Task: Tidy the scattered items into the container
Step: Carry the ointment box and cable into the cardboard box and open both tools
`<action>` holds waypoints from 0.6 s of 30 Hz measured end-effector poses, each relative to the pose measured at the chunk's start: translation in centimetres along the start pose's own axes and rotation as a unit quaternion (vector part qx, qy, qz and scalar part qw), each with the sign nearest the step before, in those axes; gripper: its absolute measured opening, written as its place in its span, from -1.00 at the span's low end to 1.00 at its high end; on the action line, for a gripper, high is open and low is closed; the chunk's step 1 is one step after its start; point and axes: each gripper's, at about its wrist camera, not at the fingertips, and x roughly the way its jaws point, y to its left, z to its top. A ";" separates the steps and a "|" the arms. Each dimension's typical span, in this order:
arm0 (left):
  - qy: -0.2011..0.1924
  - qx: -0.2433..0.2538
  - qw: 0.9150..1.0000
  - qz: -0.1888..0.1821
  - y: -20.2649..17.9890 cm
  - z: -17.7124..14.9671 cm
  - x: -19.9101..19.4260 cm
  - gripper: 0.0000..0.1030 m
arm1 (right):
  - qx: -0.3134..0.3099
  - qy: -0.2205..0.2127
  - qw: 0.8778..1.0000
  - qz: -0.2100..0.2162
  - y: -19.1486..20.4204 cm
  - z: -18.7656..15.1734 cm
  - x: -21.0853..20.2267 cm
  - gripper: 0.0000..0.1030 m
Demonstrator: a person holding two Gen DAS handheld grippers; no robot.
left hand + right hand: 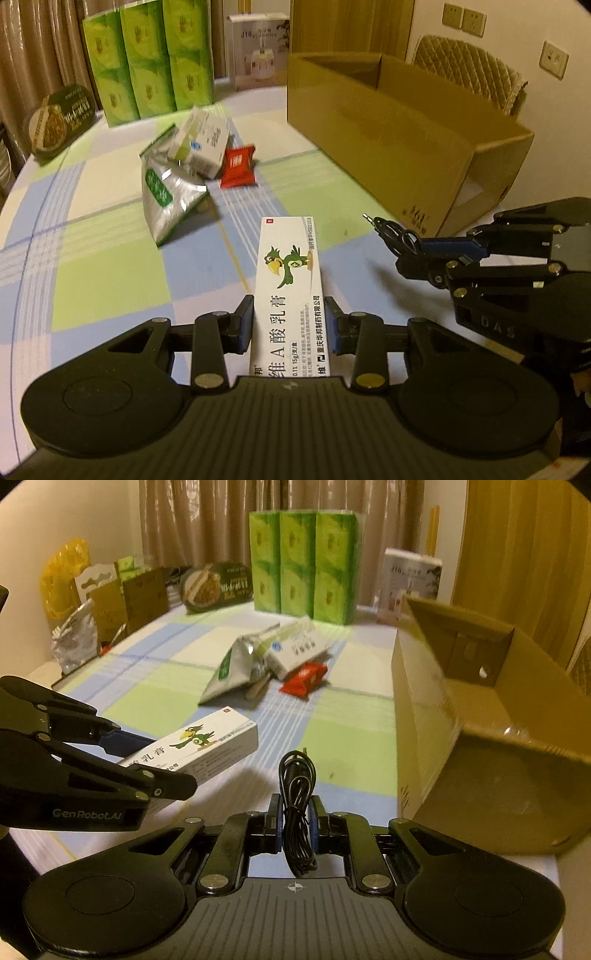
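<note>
The left gripper [290, 325] pinches the ointment box [290, 280] – long axis forward; the right gripper [295, 825] clamps a coiled cable [297, 812]. The cardboard box [480, 716] sits right, nearer the right gripper.

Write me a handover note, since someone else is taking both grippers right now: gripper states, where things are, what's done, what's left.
Left gripper: shut on the white ointment box, held above the table.
Right gripper: shut on the coiled black cable.
Cardboard box: open, to the right; nothing visible inside.
Left to do: drop both in, then the silver pouch, white carton and red packet piled mid-table.
</note>
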 end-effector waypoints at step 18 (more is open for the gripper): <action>-0.065 0.015 0.998 -0.023 -4.1 5.6 -3.9 -0.36 | 0.016 -0.090 0.995 -0.044 -2.9 3.8 -6.8 -0.80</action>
